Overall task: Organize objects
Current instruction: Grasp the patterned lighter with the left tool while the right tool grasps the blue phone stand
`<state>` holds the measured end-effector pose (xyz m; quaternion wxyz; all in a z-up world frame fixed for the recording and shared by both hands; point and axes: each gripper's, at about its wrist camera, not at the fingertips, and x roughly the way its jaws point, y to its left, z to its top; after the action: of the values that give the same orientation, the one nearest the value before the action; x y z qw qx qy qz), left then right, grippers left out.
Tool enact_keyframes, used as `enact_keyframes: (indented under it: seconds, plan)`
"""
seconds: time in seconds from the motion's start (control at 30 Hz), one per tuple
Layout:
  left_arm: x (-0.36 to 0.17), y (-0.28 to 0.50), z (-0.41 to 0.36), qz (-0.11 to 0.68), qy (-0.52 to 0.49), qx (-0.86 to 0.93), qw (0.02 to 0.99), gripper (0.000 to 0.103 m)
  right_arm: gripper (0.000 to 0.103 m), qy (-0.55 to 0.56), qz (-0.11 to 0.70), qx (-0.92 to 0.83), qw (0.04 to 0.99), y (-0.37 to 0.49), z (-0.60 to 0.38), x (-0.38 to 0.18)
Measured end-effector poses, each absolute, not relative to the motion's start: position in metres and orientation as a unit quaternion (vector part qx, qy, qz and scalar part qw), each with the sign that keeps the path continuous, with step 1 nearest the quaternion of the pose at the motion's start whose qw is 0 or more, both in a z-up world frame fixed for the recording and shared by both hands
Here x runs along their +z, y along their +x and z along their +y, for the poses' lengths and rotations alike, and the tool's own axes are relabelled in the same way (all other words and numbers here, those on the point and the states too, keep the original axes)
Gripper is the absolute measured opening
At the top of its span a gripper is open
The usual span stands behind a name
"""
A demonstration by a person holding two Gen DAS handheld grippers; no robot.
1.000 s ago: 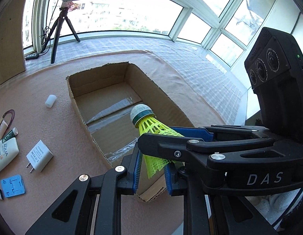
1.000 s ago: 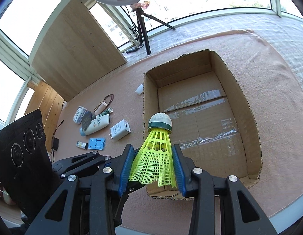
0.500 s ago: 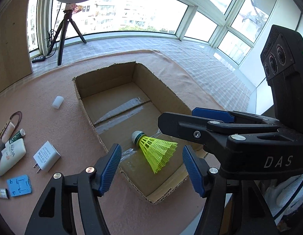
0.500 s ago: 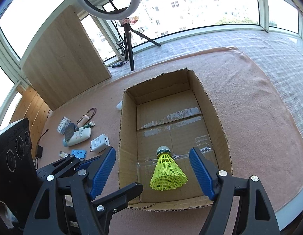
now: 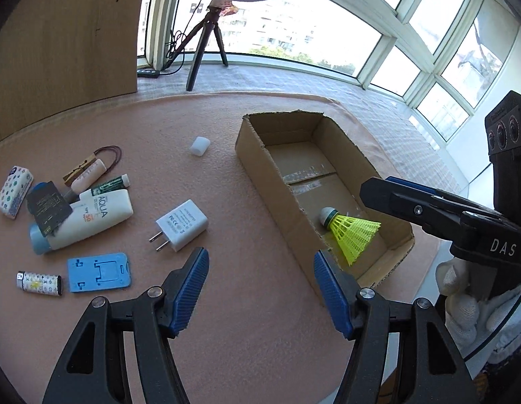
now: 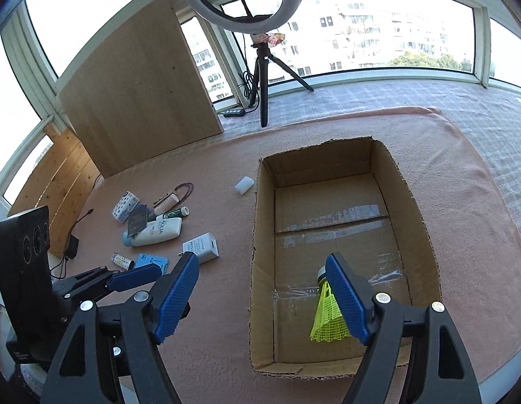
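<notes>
Grippers first: my left gripper [image 5: 260, 282] and right gripper [image 6: 260, 298] both hang spread, holding nothing. Beyond, inside the box [image 6: 425, 232], near end, lies the shuttlecock [image 5: 351, 229]; light, flimsy skirt, I'd pinch its cork.

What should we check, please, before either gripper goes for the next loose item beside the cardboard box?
1. Shuttlecock lies inside the cardboard box, free of both grippers: ok.
2. Left gripper open and holding nothing: ok.
3. Right gripper open and holding nothing: ok.
4. White charger lies alone on the cloth, nothing on top of it: ok.
5. Sunscreen tube free to lift: not ok, a dark card lies across its cap end.
6. Room left in the box: ok, most of its floor is bare.
</notes>
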<state>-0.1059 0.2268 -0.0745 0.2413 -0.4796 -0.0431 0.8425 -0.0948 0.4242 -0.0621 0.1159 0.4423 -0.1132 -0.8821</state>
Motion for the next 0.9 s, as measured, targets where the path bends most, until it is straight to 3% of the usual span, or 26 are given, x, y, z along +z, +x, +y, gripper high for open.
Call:
enact_keyframes:
  seconds: [0.5,0.67,0.9]
  plan:
    - [-0.107,-0.125,0.052,-0.091,-0.507,0.848,0.127,0.068,0.074,0.489,-0.047,-0.837,0.243,-0.122,0.303,-0.083]
    - [-0.121,-0.143,0.016,-0.090,-0.521,0.841,0.113,0.061,0.057,0.510,-0.015,-0.813,0.279,-0.135,0.262,-0.101]
    - [-0.138,-0.167,-0.006,-0.107,-0.540,0.825,0.129,0.060,0.054,0.532,0.010,-0.786,0.315,-0.152,0.217,-0.120]
